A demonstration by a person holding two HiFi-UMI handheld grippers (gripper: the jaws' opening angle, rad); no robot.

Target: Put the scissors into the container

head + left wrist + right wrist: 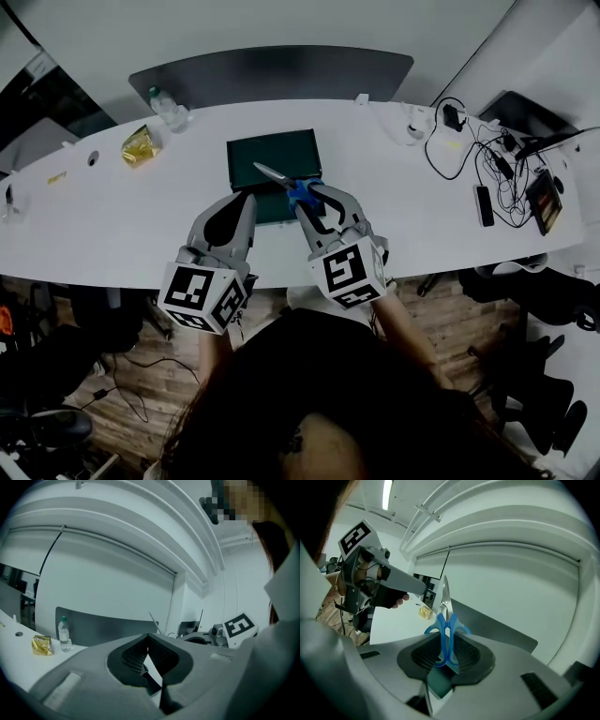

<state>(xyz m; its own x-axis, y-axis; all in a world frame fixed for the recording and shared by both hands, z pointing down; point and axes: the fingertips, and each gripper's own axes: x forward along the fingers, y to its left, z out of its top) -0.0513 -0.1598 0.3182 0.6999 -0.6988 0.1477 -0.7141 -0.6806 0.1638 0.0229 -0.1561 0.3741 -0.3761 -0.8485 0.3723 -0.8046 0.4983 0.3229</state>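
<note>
A pair of scissors [289, 185] with blue handles and silver blades hangs over the front part of the dark green container [275, 153], which lies flat on the white table [112, 216]. My right gripper [312, 201] is shut on the blue handles, and the blades point away to the far left. In the right gripper view the scissors [446, 620] stand upright between the ribbed pads, pinched by my right gripper [447, 644]. My left gripper [247, 200] hovers at the container's front left corner. Its jaws meet at the tips with nothing between them, as the left gripper [148, 638] view shows.
A water bottle [170, 109] and a gold packet [138, 145] stand at the table's far left. Cables, chargers and a phone [484, 204] clutter the right end. A dark chair back [272, 73] rises behind the table. The near table edge runs just under both grippers.
</note>
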